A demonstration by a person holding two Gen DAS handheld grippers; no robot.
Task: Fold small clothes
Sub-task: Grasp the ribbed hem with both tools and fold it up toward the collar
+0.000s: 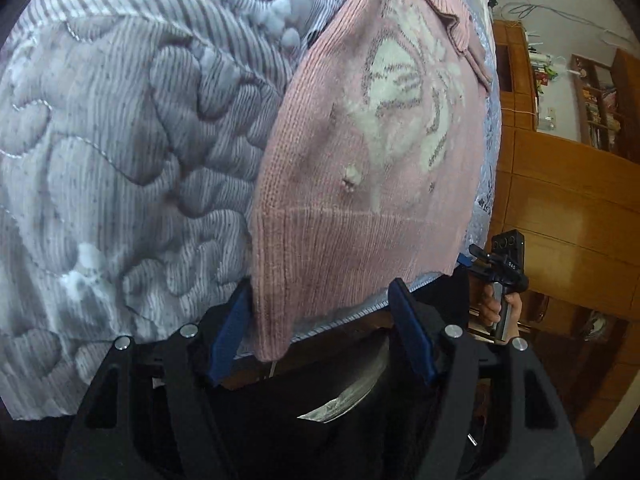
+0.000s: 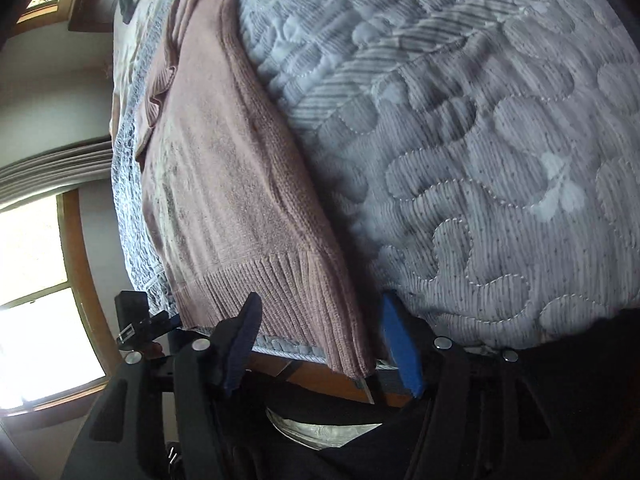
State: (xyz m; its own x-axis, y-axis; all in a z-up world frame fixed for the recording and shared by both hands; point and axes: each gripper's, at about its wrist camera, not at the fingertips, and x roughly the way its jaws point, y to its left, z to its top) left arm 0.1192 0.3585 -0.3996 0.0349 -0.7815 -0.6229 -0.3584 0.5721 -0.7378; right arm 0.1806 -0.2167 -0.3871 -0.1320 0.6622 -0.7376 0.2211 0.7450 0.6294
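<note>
The pink knitted sweater with a white butterfly motif [image 1: 372,152] lies flat on the grey-and-white quilted bedspread [image 1: 120,140], its ribbed hem hanging a little over the bed's near edge; in the left wrist view it fills the field from twelve down to six o'clock, and in the right wrist view it runs from eleven towards six.

The left gripper [image 1: 320,328] stands released, its blue-padded fingers [image 1: 228,332] straddling one hem corner, cloth between them but not pinched; the right gripper [image 2: 324,344] is likewise spread, with the other hem corner [image 2: 352,360] hanging between its pads and nothing clamped. The right gripper's handle, held in a hand [image 1: 494,308], shows at three o'clock in the left view, beside the sweater's far hem corner.

The step in hand looks like taking both hem corners for a fold. To do it well, push each claw deep enough to bite the full rib, both layers; close both together; lift evenly so the hem stays taut; the loose sleeve [image 1: 452,4] near twelve o'clock may drag and bunch.
</note>
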